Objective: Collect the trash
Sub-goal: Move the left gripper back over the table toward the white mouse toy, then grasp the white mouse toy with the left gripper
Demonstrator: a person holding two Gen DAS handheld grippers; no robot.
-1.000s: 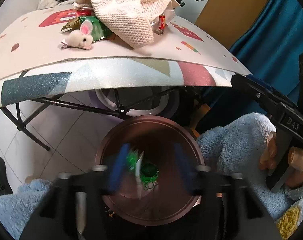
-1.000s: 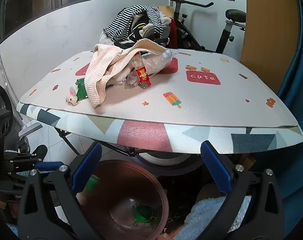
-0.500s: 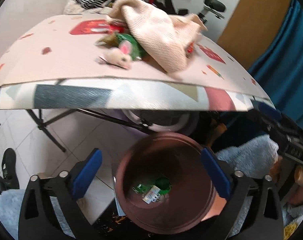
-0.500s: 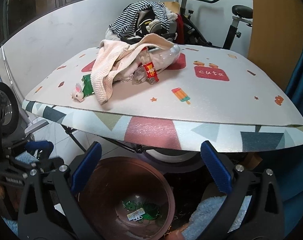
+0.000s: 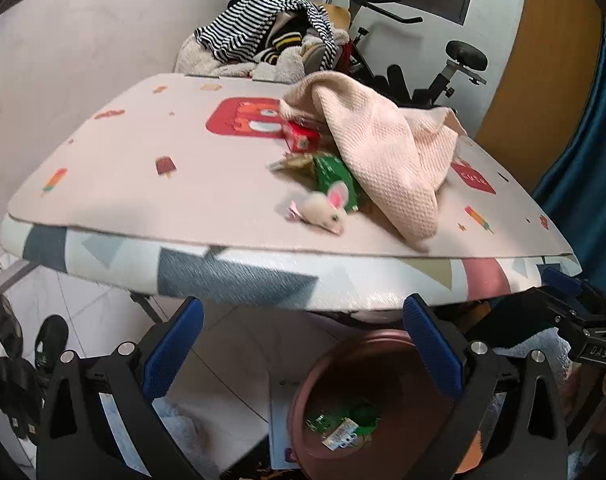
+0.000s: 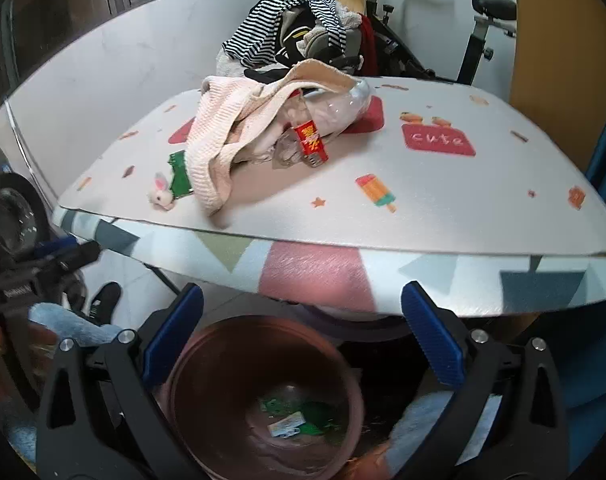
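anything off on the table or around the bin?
Yes. A pink towel lies bunched over trash on the table, partly hiding a clear plastic bottle on its side and a green wrapper. A small toy rabbit lies among it. The brown bin stands upright, no spill visible.

A table point(image 5: 103, 184) stood in front, with a bin point(image 6: 207, 344) on the floor under its near edge. Bits of trash point(image 6: 299, 420) lay in the bottom of the bin. On the table, a towel point(image 5: 387, 160) was heaped over a bottle point(image 6: 335, 112) and some wrappers point(image 5: 335, 172). A toy bunny point(image 5: 323, 212) lay just in front of the wrappers, near the table edge. Behind the table was a pile of clothes point(image 5: 263, 36), and a bike point(image 5: 459, 68) to its right.
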